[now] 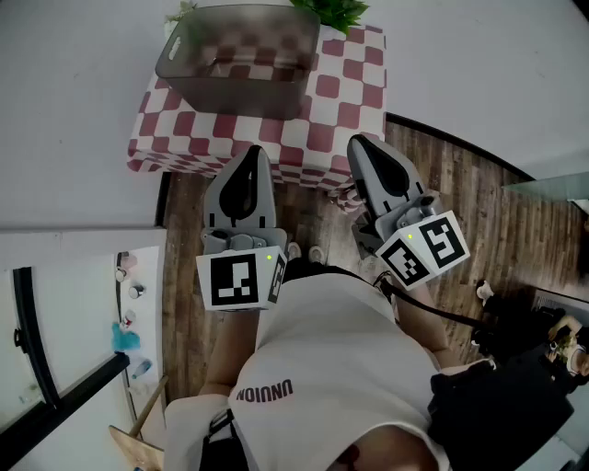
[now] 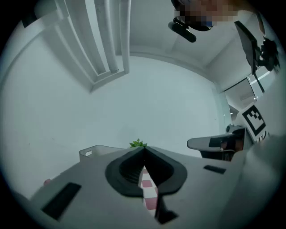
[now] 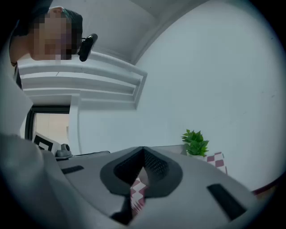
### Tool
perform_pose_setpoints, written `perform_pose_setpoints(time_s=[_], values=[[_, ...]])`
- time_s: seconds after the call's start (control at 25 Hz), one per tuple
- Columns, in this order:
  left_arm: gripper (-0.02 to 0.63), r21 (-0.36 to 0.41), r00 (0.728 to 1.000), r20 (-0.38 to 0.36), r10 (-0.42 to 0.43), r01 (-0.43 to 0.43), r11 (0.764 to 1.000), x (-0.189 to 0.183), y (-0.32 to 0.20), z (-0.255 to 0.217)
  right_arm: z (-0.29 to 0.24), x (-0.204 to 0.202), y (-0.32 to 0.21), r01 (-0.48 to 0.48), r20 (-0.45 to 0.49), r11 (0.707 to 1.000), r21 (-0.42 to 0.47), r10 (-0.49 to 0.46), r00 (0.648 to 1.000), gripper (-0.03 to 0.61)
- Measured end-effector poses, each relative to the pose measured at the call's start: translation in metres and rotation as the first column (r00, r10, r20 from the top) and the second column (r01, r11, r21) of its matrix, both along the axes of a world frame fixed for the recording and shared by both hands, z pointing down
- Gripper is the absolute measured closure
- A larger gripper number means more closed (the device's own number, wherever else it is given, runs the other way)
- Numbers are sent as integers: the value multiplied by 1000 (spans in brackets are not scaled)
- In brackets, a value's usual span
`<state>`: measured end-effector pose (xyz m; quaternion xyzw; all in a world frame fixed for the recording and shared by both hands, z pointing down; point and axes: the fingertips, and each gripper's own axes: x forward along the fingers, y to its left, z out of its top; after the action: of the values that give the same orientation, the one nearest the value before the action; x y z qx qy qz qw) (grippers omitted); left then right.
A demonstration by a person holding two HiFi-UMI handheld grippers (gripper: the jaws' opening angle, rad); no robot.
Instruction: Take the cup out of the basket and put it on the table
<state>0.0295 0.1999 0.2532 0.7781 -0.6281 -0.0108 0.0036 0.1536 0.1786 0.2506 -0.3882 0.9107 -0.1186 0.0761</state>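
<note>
No step is yet begun: the left claw [image 1: 252,152] and the right claw [image 1: 361,143] are held closed and empty short of the counter [image 1: 345,92], and the cup, not made out, is presumed hidden in the grey basket [image 1: 198,78] standing there. A reach over the basket's rim with one claw opened is called for next. The counter is draped in checked cloth, with a plant [image 1: 333,11] behind it, and a wooden floor [image 1: 488,212] and a white wall [image 3: 214,80] are seen around.
</note>
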Motion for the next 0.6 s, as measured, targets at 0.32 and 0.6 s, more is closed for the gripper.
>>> perform_pose_setpoints(time_s=[0.32, 0.6], values=[[603, -3, 1000, 3, -6, 6, 1000, -1, 1, 2, 2, -3, 0, 11, 5, 1000, -4, -11, 1000, 562], [603, -9, 1000, 6, -25, 25, 1000, -10, 1, 2, 2, -10, -4, 32, -10, 999, 3, -32, 999, 561]])
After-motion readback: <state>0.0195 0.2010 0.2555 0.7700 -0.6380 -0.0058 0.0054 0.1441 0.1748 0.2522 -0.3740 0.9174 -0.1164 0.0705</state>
